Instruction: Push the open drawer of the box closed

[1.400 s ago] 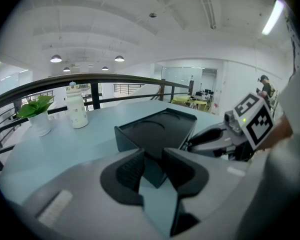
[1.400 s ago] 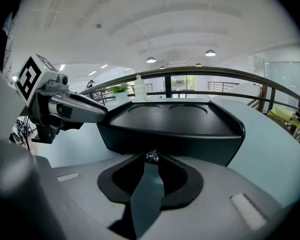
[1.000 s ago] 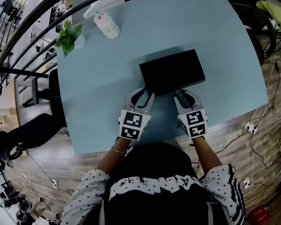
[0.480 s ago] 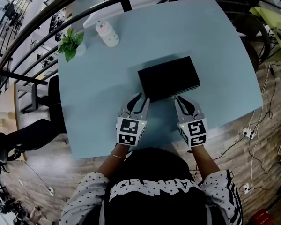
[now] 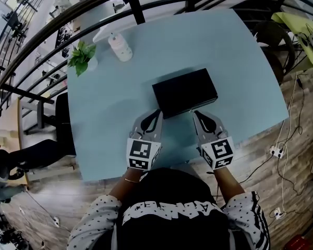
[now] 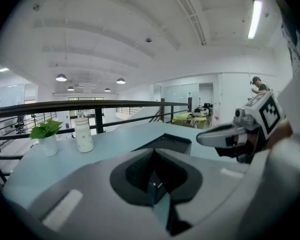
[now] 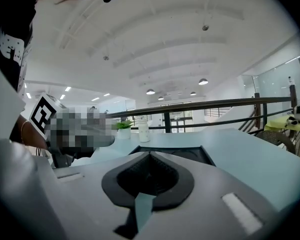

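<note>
I judge the box (image 5: 184, 92) fully closed, task done. At its 6 o'clock, left gripper (image 5: 156, 112) and right gripper (image 5: 197, 113) fingers are pressed together, empty; the right's have just closed.

Right claw (image 7: 149, 156): jaws together, have just been closing, nothing between them. Black box (image 7: 190, 155) flat on pale blue worktop (image 7: 250, 159), just beyond claw tips. Near far worktop edge: white bottle (image 7: 143, 132), potted plant (image 7: 123, 128) beside it at left. Dark railing (image 7: 215, 104) behind. White arched ceiling (image 7: 180, 44) above, round lamps (image 7: 203, 81) lit.
</note>
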Demonstrator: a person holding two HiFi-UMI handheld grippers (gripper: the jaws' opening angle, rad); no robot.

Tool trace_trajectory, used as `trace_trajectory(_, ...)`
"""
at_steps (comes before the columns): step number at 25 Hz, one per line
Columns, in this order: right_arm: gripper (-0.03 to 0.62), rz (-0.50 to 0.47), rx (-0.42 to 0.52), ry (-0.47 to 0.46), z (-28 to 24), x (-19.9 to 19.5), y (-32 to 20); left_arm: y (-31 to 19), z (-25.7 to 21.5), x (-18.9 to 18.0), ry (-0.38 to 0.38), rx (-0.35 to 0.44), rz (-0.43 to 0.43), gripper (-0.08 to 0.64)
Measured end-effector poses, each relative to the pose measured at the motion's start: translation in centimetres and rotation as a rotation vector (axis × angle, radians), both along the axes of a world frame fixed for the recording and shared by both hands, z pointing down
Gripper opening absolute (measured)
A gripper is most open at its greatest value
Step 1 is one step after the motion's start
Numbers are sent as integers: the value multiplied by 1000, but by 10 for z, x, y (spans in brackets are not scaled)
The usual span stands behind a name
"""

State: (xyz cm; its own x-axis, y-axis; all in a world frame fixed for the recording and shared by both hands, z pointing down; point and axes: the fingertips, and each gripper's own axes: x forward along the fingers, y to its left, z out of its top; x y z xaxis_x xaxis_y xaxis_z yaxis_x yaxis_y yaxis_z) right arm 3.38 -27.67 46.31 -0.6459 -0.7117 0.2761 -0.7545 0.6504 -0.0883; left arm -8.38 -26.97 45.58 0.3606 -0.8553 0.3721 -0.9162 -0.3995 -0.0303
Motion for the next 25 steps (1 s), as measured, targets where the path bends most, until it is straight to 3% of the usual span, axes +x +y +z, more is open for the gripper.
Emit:
trace_trajectory(10, -2, -41, 104, -62, -61, -3, 19, 26, -47, 6, 23, 93, 17, 0)
trace_trajectory(21, -2, -90, 163, -88, -98, -17, 47, 50, -80, 5, 82, 143, 33, 0)
trace_trajectory(25, -2, -99, 172, -86, -100, -18, 51, 53, -83, 7, 57, 156, 45, 0)
